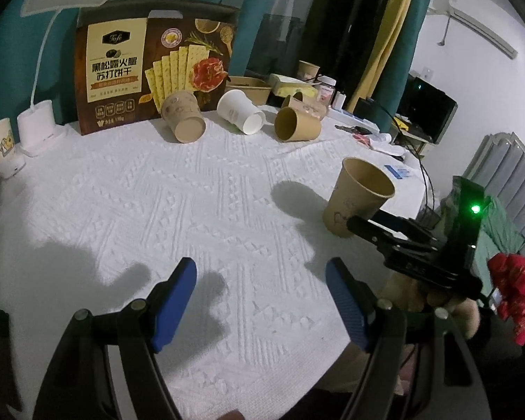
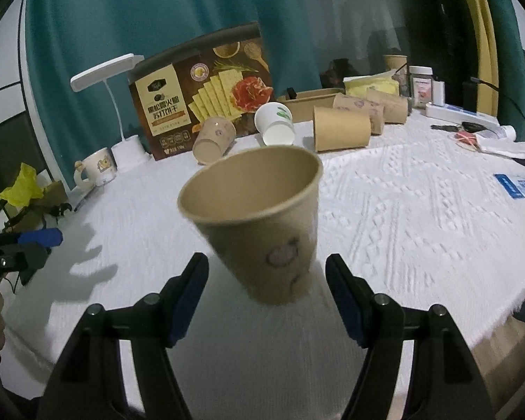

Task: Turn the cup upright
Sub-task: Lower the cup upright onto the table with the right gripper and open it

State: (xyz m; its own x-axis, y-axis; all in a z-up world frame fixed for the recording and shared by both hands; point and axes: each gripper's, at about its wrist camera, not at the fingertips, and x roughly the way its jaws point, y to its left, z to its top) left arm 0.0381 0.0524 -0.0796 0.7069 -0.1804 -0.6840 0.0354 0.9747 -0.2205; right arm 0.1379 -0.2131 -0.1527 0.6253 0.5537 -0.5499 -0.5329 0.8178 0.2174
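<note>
Right tool (image 2: 266, 260): jaws slightly apart, blue pads (image 2: 192, 287) either side of the cup's lower wall, not pressing on it. The cup (image 2: 259, 210) sits between them, mouth up, leaning a bit, base at the white-clothed bench (image 2: 420, 210); can't tell if it's fully seated. Judgement: flip basically done, so set it flat, spread wider, then back straight out so neither pad clips the wall. It's light paper and tips easily. Left tool (image 1: 260, 269): jaws apart, empty, over bare cloth; keep it clear. Further back, a brown cup (image 2: 213, 140) and a white cup (image 2: 274, 126) lie on their sides before the cracker box (image 2: 199, 94).
</note>
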